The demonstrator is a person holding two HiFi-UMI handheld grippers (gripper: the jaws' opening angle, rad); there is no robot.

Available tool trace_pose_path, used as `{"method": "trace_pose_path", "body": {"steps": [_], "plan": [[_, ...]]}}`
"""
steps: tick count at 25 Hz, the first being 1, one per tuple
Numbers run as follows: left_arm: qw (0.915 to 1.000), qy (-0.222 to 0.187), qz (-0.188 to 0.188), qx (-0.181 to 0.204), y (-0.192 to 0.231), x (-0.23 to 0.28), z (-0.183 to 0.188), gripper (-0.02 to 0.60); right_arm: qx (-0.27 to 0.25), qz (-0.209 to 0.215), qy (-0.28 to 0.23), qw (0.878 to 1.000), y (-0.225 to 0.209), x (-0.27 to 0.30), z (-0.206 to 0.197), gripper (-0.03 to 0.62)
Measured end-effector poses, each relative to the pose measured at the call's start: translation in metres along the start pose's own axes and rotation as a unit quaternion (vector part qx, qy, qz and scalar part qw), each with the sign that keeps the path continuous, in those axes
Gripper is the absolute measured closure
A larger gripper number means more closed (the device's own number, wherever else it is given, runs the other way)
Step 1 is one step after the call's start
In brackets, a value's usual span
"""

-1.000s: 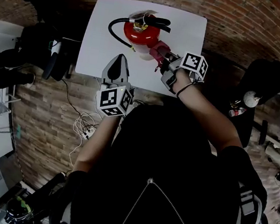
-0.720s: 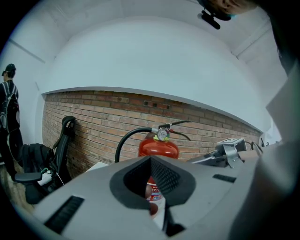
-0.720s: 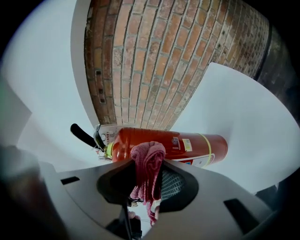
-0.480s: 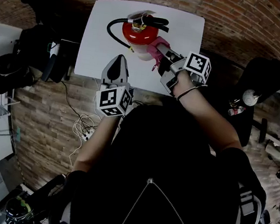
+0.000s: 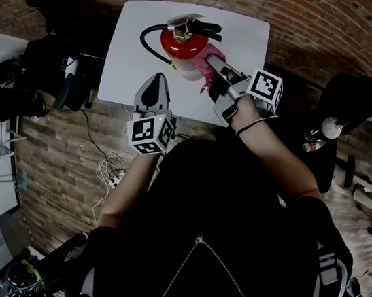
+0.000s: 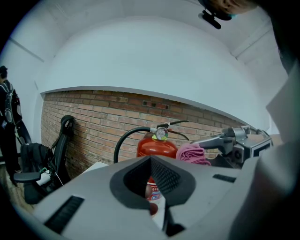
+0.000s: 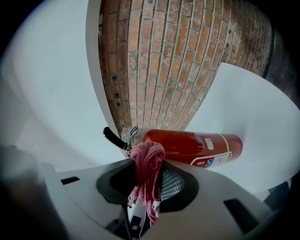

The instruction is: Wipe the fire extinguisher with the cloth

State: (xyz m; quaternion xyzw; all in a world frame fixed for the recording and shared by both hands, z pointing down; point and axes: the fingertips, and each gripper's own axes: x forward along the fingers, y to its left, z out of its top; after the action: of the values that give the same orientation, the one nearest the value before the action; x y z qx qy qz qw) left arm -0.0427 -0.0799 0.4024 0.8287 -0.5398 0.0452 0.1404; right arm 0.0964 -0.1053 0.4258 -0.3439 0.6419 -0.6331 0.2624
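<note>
Pink cloth [image 7: 146, 161], clamped in the right gripper [image 5: 211, 64], touches the red fire extinguisher [image 7: 187, 143]; left gripper [image 5: 157, 82] is closed, empty.

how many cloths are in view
1. A pink cloth is clamped in the right gripper's jaws, held up by the top of the red fire extinguisher on the white table. The left gripper, jaws together, holds none. More could be hidden behind the extinguisher.

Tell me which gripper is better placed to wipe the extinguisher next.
Right. The right gripper is shut on the pink cloth beside the fire extinguisher; the left gripper is shut, empty, farther back.
</note>
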Motion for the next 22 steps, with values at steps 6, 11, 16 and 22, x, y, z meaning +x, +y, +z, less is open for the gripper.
{"method": "trace_pose_path", "body": {"steps": [6,11,16,22], "plan": [[1.0000,0.000,0.007,-0.003,0.003,-0.002,-0.002,0.574,-0.039,0.017,0.021,0.999,0.012,-0.004,-0.005,0.473],[0.9998,0.000,0.019,-0.007,0.009,-0.006,-0.003,0.574,-0.229,-0.046,0.059,0.971,-0.016,-0.013,-0.010,0.473],[0.9994,0.004,0.031,-0.012,0.016,-0.009,-0.009,0.574,-0.496,-0.112,0.156,0.847,-0.062,-0.011,-0.029,0.473],[0.9991,0.009,0.039,-0.015,0.015,-0.012,-0.015,0.574,-0.746,-0.122,0.257,0.601,-0.133,-0.006,-0.056,0.473]]}}
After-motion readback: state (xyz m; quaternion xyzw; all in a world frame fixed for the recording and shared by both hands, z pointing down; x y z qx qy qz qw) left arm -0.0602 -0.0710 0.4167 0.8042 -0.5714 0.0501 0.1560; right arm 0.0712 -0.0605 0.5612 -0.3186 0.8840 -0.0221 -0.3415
